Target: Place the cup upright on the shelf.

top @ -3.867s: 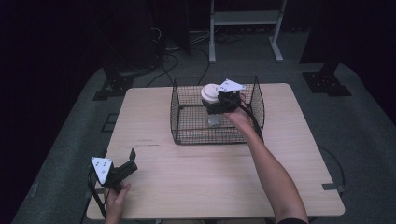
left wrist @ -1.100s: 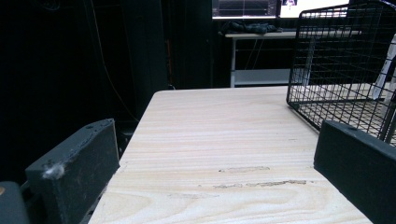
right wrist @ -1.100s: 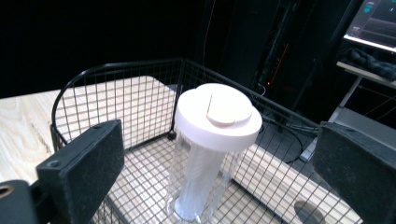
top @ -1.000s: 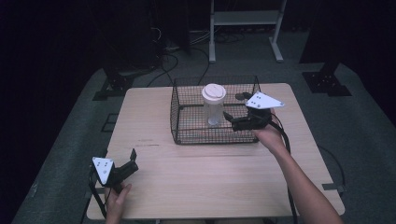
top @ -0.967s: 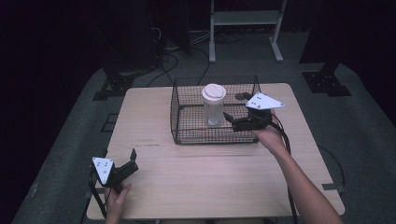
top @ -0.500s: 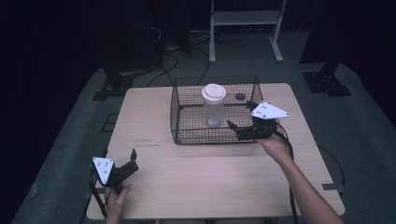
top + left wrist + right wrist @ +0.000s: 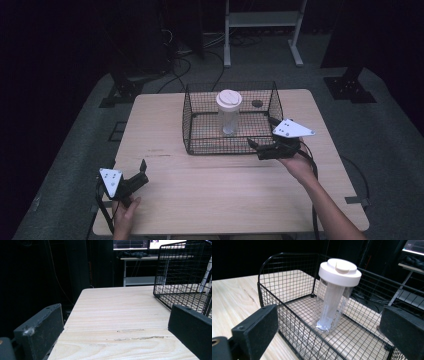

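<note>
- While we hold the right gripper (image 7: 262,148) wide open and empty beside the wire basket (image 7: 192,131), the lidded clear cup (image 7: 229,113) stands upright inside it.
- Our left gripper (image 7: 142,172), jaws apart and empty, rests at the pale wooden table's (image 7: 210,190) near left corner, dark room around.

The wire basket (image 7: 231,118) stood open at the top, so its inside could be entered from above; its mesh walls barred any sideways way in; the lidded clear cup (image 7: 229,112) stood upright near its middle, with bare mesh floor on either side; the right gripper (image 7: 261,145) hung just outside the near wall, jaws apart; the table (image 7: 165,125) left of the basket lay bare ahead of the left gripper (image 7: 141,170).
</note>
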{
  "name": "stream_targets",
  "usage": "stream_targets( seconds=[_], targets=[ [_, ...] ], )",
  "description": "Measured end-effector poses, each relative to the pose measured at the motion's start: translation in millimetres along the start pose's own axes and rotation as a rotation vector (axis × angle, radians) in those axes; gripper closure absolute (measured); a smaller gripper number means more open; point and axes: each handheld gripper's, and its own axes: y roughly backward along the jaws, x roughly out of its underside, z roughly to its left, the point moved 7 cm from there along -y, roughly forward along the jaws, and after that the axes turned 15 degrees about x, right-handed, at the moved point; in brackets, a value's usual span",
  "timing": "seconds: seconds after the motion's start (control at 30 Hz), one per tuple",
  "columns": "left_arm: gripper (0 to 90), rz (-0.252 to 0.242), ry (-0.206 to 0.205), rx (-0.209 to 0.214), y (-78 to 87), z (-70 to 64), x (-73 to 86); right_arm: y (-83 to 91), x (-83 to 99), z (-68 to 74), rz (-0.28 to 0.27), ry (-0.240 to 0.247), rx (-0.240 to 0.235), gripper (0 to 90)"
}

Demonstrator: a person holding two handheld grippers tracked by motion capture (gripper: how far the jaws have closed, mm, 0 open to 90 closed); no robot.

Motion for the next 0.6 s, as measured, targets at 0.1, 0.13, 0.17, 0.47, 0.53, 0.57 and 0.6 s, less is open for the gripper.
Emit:
stream_targets(
  seconds=[0.1, 0.13, 0.17, 0.47, 0.53, 0.57, 0.6],
  targets=[
    [0.0, 0.0, -0.001, 0.0, -0.1, 0.0, 0.0, 2.4, 2.7, -0.3, 0.001, 0.003, 0.002, 1.6],
    [0.0, -0.001, -0.001, 0.0, -0.2, 0.0, 0.0, 5.2, 5.8, -0.3, 0.004, 0.0, 0.001, 1.6],
    [0.0, 0.0, 0.0, 0.0, -0.1, -0.1, 0.0, 6.1, 6.9, -0.4, 0.004, 0.0, 0.002, 1.7],
    [0.0, 0.0, -0.001, -0.001, -0.2, -0.2, 0.0, 14.2, 21.2, -3.1, 0.021, -0.006, 0.01, 1.7],
    [0.0, 0.001, -0.002, -0.001, -0.1, -0.2, 0.1, 17.3, 25.4, -5.1, 0.022, -0.009, 0.016, 1.7],
    [0.0, 0.002, -0.002, -0.002, -0.1, -0.3, 0.1, 18.3, 26.6, -6.0, 0.025, -0.013, 0.017, 1.7],
    [0.0, 0.002, -0.002, -0.002, -0.1, -0.3, 0.1, 18.3, 26.6, -6.0, 0.025, -0.013, 0.017, 1.7]
  ],
)
